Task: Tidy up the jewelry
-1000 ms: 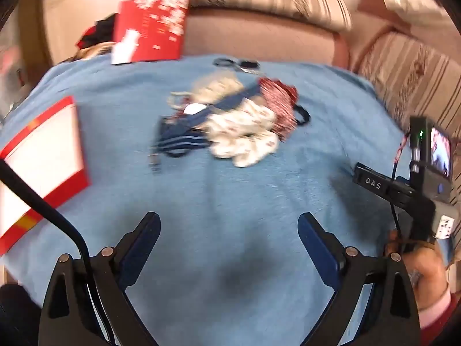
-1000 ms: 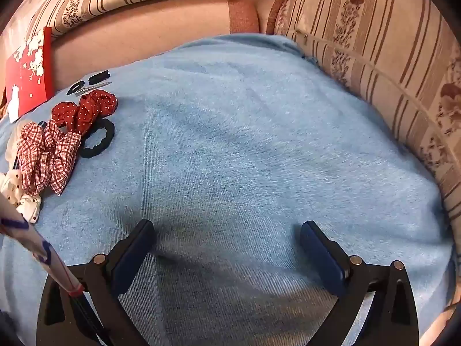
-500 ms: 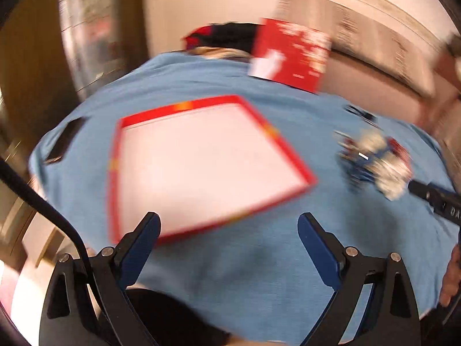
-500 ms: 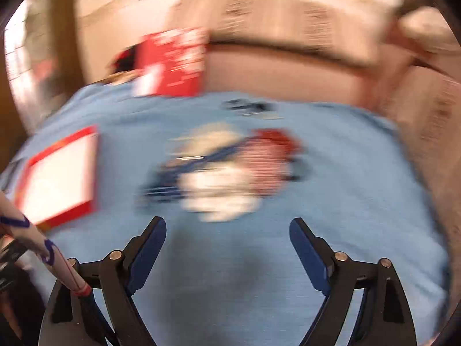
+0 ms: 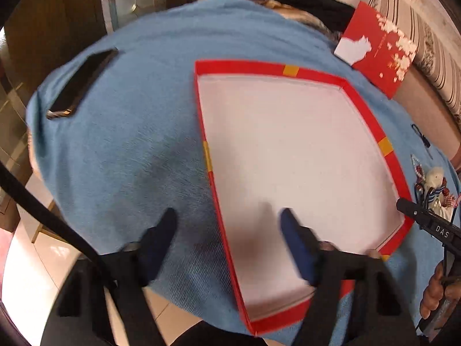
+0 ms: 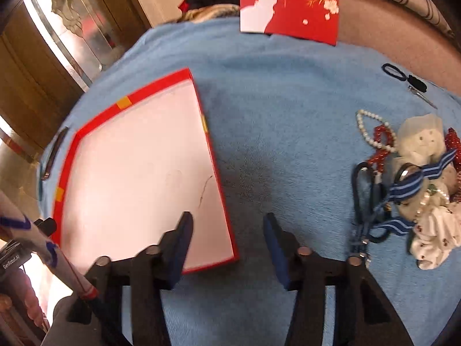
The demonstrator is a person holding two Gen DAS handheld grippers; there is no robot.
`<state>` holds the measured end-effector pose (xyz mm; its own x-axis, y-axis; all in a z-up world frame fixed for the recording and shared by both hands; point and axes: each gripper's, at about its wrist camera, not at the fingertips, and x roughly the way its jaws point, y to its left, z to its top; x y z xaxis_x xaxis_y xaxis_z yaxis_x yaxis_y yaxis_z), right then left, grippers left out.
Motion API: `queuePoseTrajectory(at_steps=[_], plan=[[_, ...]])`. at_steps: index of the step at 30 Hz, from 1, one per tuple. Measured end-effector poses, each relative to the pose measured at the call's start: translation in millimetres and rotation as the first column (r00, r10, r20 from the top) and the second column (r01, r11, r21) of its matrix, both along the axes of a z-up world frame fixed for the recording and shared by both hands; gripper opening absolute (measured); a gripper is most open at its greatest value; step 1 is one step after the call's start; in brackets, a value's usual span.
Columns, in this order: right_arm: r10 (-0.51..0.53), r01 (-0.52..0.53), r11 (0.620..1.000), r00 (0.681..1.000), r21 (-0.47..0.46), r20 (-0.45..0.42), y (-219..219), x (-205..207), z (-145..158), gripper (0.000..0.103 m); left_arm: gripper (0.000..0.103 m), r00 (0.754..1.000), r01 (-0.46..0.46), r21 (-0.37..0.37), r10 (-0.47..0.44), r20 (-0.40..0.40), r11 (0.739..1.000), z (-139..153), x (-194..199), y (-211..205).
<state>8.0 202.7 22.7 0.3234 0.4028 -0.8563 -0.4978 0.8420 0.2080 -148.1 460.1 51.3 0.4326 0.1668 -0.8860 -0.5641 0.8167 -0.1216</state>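
Note:
A shallow red-rimmed box with a white floor (image 5: 291, 155) lies on the blue cloth; it also shows in the right wrist view (image 6: 138, 178). My left gripper (image 5: 226, 220) is open, straddling the box's left rim. My right gripper (image 6: 227, 225) is open, straddling the box's right rim near its front corner. A heap of jewelry and hair ties (image 6: 409, 184) lies to the right: a pearl bracelet (image 6: 364, 128), red beads (image 6: 383, 144), a blue striped ribbon (image 6: 415, 184), white scrunchies. The heap shows small at the left view's right edge (image 5: 435, 184).
A red lid with white flowers (image 6: 291, 3) leans against the sofa at the back. A black phone (image 5: 82, 83) lies at the cloth's left edge. Black hair ties and a clip (image 6: 403, 77) lie far right. The cloth drops off to the floor at front left.
Both grippers have swung left from the jewelry heap to the red box and come down close over its rims. Their jaws have narrowed somewhat but stay open.

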Motion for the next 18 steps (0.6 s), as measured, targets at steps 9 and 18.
queuePoseTrajectory(at_steps=[9,18], plan=[[0.030,-0.031,0.999,0.999,-0.018,-0.023,3,-21,1,0.017,0.028,1.000,-0.020,0.063,0.020,0.000,0.998,0,39,19],[0.069,-0.069,0.998,0.998,-0.009,0.015,21,-44,5,0.019,0.031,0.997,-0.055,0.105,0.049,0.058,0.993,35,38,30]])
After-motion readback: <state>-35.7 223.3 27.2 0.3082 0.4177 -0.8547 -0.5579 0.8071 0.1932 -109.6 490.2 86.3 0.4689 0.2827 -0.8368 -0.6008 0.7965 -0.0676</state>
